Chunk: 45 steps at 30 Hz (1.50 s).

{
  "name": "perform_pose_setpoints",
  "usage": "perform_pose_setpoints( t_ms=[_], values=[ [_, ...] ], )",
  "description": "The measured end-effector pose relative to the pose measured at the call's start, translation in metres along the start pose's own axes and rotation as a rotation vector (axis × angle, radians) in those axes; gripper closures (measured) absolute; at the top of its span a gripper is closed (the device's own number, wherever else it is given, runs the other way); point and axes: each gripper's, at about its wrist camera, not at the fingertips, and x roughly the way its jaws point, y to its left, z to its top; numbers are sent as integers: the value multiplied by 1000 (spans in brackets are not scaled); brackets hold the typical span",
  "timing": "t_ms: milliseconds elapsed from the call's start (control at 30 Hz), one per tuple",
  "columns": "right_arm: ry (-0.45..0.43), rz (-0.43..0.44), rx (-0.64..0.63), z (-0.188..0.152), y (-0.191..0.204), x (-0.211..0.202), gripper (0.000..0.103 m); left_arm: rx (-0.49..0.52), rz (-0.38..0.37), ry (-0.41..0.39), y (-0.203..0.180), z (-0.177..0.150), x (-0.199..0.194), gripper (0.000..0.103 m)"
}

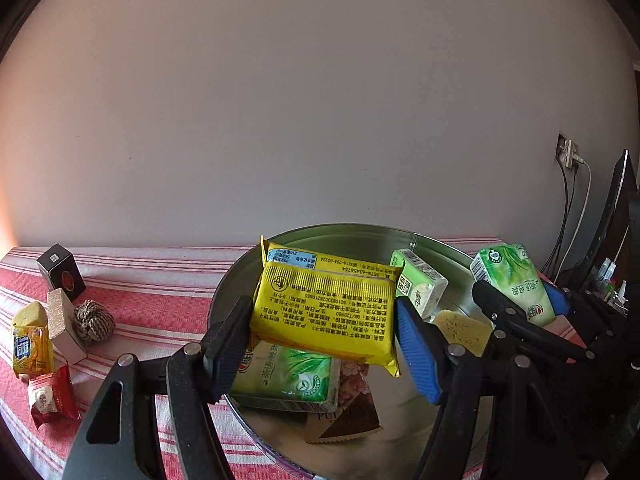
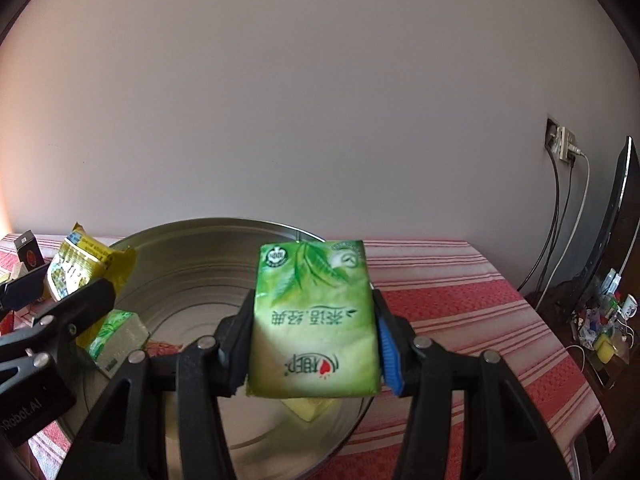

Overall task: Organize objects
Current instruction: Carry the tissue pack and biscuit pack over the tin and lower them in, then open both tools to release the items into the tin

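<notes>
My left tongs (image 1: 324, 344) pinch a yellow packet (image 1: 324, 312) across its short sides, its long axis running side to side between the pads, held in the air over the metal tray (image 1: 240, 276) on the bench (image 1: 160, 280). My right tongs (image 2: 314, 344) are clamped on a green tissue pack (image 2: 314, 320), its long axis pointing away from me and the print upside down, hanging over the tray's near right part (image 2: 192, 276).

The move ahead, as I judge it, turns on one relation: both packs sit directly above the tray, so each needs only to go down and be let go. The left load hangs over a second green pack (image 1: 286, 376) and a brown sachet (image 1: 348, 408); the right hangs above a pale yellow block (image 2: 308, 406).

Well to the left on the striped cloth, outside the tray, wait a black box (image 1: 60, 272), a tan box (image 1: 64, 326), a rope ball (image 1: 93, 320), a yellow snack bag (image 1: 32, 348) and a red sachet (image 1: 52, 396), all nearer my left hand.
</notes>
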Motion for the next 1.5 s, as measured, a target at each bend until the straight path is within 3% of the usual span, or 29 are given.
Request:
perform_pose_setpoints(
  t_ms=[467, 900, 1333, 1500],
  values=[
    [33, -24, -30, -2, -9, 18, 50, -4, 3, 39, -7, -4, 23, 32],
    [61, 32, -47, -3, 2, 21, 50, -4, 54, 51, 2, -8, 19, 32],
    [56, 46, -59, -4, 8, 17, 49, -5, 56, 52, 8, -9, 17, 29],
    [31, 18, -34, -2, 1, 13, 29, -55, 50, 52, 18, -9, 10, 15]
  ],
)
